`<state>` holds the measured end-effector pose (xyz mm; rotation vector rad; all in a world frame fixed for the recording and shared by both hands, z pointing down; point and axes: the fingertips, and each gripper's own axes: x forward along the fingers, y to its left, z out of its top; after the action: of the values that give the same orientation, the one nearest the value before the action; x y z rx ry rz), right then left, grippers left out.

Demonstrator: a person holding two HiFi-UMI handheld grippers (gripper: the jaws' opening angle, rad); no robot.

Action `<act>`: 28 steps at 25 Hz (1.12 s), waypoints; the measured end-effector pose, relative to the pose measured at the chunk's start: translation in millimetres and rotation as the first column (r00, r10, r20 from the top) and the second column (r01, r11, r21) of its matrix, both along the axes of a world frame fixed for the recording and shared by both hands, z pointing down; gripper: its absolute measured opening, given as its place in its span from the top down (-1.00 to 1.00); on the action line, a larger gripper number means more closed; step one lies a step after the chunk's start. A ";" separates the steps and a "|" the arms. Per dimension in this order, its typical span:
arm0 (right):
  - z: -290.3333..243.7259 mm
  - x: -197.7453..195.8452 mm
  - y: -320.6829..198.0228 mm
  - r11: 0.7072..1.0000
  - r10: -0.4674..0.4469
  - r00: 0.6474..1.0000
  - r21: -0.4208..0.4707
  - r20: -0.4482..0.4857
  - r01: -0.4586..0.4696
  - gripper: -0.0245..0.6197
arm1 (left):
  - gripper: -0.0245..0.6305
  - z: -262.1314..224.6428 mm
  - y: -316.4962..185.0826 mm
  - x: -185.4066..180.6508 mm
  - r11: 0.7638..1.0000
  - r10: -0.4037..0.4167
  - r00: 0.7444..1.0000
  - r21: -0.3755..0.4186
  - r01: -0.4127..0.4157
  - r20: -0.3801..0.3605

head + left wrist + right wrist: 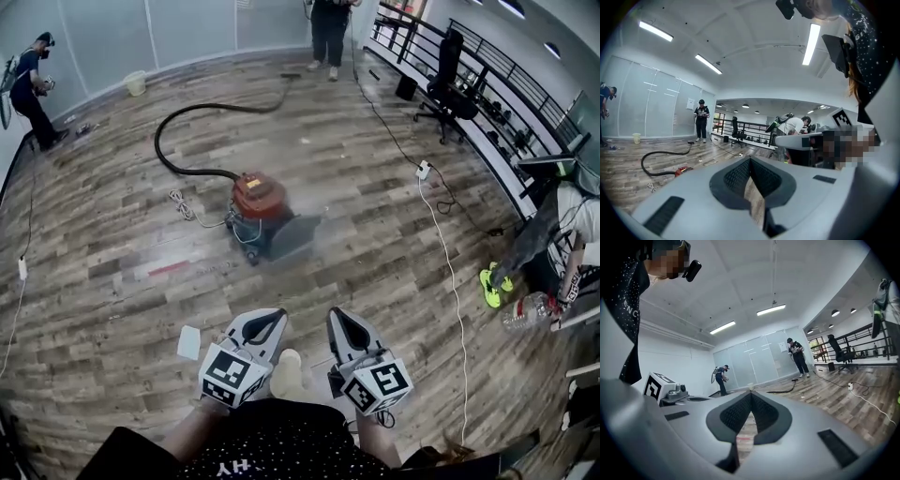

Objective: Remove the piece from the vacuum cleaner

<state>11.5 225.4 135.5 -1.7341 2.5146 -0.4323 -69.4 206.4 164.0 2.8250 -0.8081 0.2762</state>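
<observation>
The vacuum cleaner (259, 199) stands on the wood floor in the middle of the head view, with a red top on a dark grey base. Its black hose (187, 117) loops off to the back. Both grippers hang low in front of me, well short of the vacuum. My left gripper (275, 318) and right gripper (339, 317) are shut with nothing between the jaws. In the left gripper view the gripper (750, 160) points over the floor, with the vacuum (683, 171) small and far at the left. The right gripper (751, 393) points towards the glass wall.
A white cable (448, 253) with a power strip (424, 171) runs along the right. People stand at the back left (33, 89) and back (328, 33); another crouches at the right (562, 234). An office chair (450, 80), a white sheet (189, 342) and a red strip (169, 269) are there too.
</observation>
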 end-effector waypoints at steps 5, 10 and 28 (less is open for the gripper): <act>-3.3 9.0 -24.3 0.998 -0.058 0.998 0.006 -0.035 0.058 0.89 | 0.90 6.3 -28.1 14.7 1.000 -0.023 1.000 -0.021 0.023 0.001; 2.0 27.8 -40.5 0.997 -0.073 0.997 -0.007 -0.015 0.073 0.89 | 0.90 10.9 -48.6 30.7 0.999 -0.040 0.999 -0.030 0.040 0.005; 4.2 75.3 -78.6 0.993 -0.115 0.992 0.008 0.050 0.115 0.89 | 0.90 10.4 -81.7 54.0 0.992 -0.122 0.992 -0.020 0.122 0.017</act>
<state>86.8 146.8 139.7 -1.5613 2.5867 -0.4697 -15.4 124.7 174.4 2.7439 -0.9711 0.2871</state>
